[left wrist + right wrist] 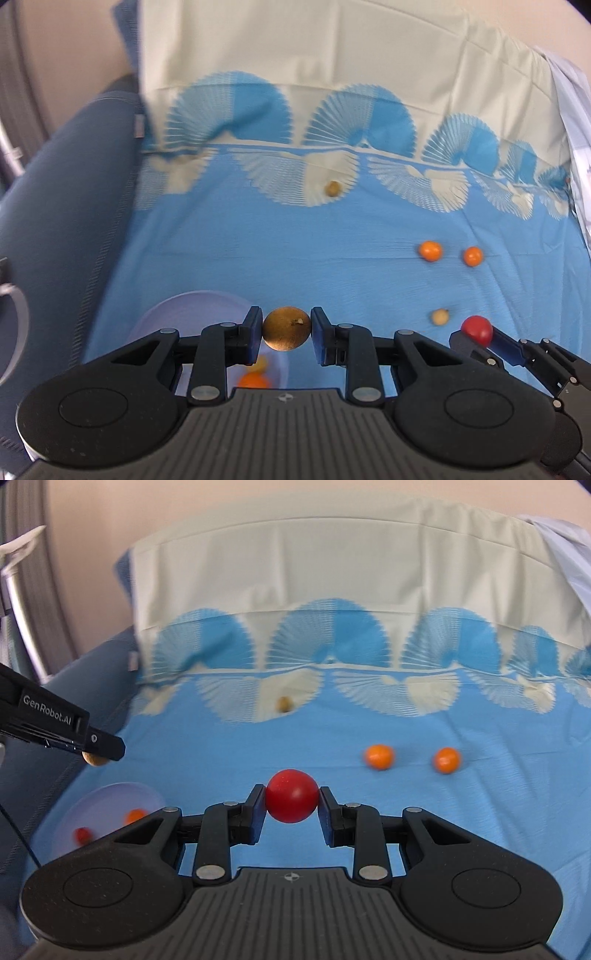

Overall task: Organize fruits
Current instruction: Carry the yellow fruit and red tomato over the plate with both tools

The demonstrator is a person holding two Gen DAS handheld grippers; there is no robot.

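Left gripper (286,334) — clenched on a round brown fruit (286,328), held above the near rim of the pale bowl (177,306). Right gripper (291,802) — clenched on a red fruit (291,800), held above the blue bedsheet (480,812). The bowl contains an orange fruit (135,815) and a small red one (82,834). Two orange fruits (379,757) lie near each other on the sheet; a small tan fruit (440,316) lies nearer, and a brownish one (333,188) rests farther back by the fan pattern.

- Blue bedsheet (295,258) with cream fan pattern, spread flat.
- Cream pillow (332,561) along its far edge.
- Dark blue upholstered edge (55,206) at left.
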